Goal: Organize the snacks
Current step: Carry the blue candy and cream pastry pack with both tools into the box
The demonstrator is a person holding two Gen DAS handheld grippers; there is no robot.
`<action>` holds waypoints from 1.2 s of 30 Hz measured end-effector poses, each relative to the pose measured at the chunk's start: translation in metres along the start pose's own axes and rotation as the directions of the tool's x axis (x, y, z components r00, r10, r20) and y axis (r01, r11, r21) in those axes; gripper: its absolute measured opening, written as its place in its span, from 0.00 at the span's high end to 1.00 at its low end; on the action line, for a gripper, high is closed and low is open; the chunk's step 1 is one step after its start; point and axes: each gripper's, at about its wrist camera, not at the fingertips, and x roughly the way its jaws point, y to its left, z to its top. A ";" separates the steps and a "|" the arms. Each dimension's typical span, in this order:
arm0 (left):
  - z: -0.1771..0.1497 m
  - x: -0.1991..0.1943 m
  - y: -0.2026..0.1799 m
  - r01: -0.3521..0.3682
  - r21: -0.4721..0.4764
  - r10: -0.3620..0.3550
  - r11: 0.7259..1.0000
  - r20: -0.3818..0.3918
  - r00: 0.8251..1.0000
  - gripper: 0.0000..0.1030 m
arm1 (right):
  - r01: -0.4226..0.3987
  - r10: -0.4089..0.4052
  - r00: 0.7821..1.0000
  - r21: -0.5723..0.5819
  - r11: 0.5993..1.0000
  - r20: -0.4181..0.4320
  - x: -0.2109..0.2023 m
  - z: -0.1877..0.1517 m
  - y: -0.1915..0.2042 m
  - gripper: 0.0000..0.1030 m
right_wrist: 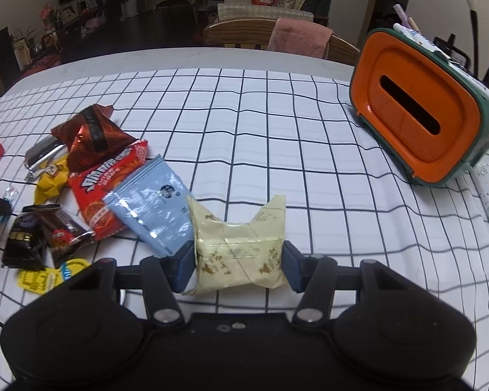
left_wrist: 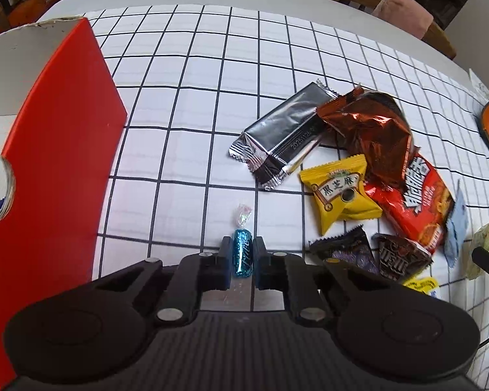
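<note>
Between the left hand-held gripper pads, a blue candy lies clamped lengthwise; right hand-held gripper clasps the cream packet.

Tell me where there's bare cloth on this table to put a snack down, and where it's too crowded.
Free: the checked cloth between the snack pile and the orange tissue box, and in the left view the strip between the red box and the silver packet. Crowded: the pile itself, where packets overlap, beside the cream packet.
</note>
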 end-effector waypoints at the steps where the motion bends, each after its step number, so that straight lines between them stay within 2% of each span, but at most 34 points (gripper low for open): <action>1: -0.001 -0.003 0.001 0.003 0.005 -0.003 1.000 0.005 1.000 0.88 | -0.005 0.005 1.000 0.003 1.000 0.003 -0.004 -0.001 0.002 0.48; 10: -0.019 -0.047 0.006 0.052 0.058 -0.054 0.997 0.030 0.998 0.88 | -0.034 0.034 0.999 -0.009 0.999 0.042 -0.055 -0.002 0.031 0.48; 19: -0.033 -0.105 0.030 0.089 0.088 -0.097 0.992 0.102 0.990 0.88 | -0.073 0.076 0.995 -0.058 0.996 0.064 -0.103 0.000 0.079 0.48; 31: -0.040 -0.161 0.087 0.128 0.106 -0.143 0.986 0.144 0.979 0.88 | -0.150 0.164 0.982 -0.137 0.979 0.099 -0.147 0.014 0.162 0.48; 36: -0.037 -0.175 0.117 0.122 0.101 -0.138 0.987 0.169 0.976 0.88 | -0.190 0.210 0.972 -0.170 0.967 0.107 -0.154 0.020 0.201 0.48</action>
